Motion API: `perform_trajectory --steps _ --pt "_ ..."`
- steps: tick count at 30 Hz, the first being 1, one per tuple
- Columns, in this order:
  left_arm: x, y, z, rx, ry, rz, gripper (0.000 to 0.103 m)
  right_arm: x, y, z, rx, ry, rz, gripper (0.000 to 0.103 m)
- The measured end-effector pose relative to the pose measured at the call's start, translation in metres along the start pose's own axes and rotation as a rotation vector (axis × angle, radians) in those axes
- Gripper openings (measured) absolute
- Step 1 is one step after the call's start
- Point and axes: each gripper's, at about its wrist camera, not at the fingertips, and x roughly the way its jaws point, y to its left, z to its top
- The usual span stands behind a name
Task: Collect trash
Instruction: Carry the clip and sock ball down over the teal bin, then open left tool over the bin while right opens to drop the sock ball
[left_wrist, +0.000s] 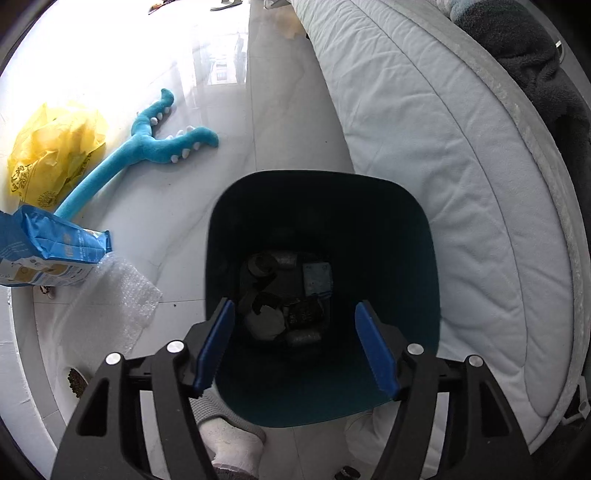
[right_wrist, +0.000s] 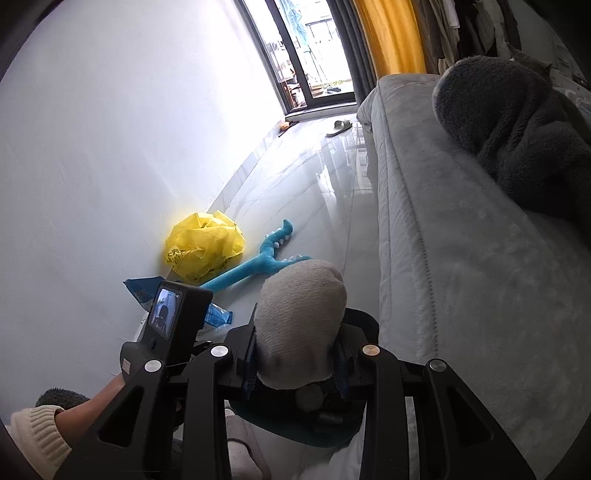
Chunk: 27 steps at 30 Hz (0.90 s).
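Left wrist view: left gripper spread wide, nothing between the blue pads, hovering over the mouth of a dark teal bin that stands on the glossy tile floor. Bin bottom holds dark scraps, a grey-blue piece and a pale lump; details too dim to tell. Near left of the bin: clear bubble wrap, touching a blue-and-white package beyond it. Farther left: blue plush toy with forked end, its tail running under the package edge, and a crumpled yellow plastic bag just beside it. Right of the bin: pale quilted sofa, dark fleece blanket on top at the far right. Right wrist view: right gripper clamped on a crumpled whitish sock-like rag, jaws narrow around it, above the bin rim. Left gripper's camera unit sits near left. Beyond: package, toy, yellow bag against the white wall. Far end: a slipper on the floor near a dark-framed glass door and yellow curtain.
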Motion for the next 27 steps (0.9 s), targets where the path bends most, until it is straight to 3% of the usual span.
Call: perform_trajectory --steps 5,13,20,27 --pt "-0.017 0.021 -0.002 -0.035 -0.058 -0.014 0.076 0.03 0.003 0.0 0.002 0.05 -0.008 0.033" --pt "-0.054 0.046 -0.001 -0.049 -0.213 -0.01 0.078 0.081 0.006 -0.012 0.007 0.162 -0.053 0.033" --pt "-0.1 0.046 -0.001 -0.025 -0.395 0.002 0.078 0.117 0.008 -0.024 0.009 0.241 -0.084 0.034" --pt "-0.144 0.041 -0.006 0.01 -0.569 0.031 0.089 0.148 0.013 -0.038 0.011 0.314 -0.116 0.035"
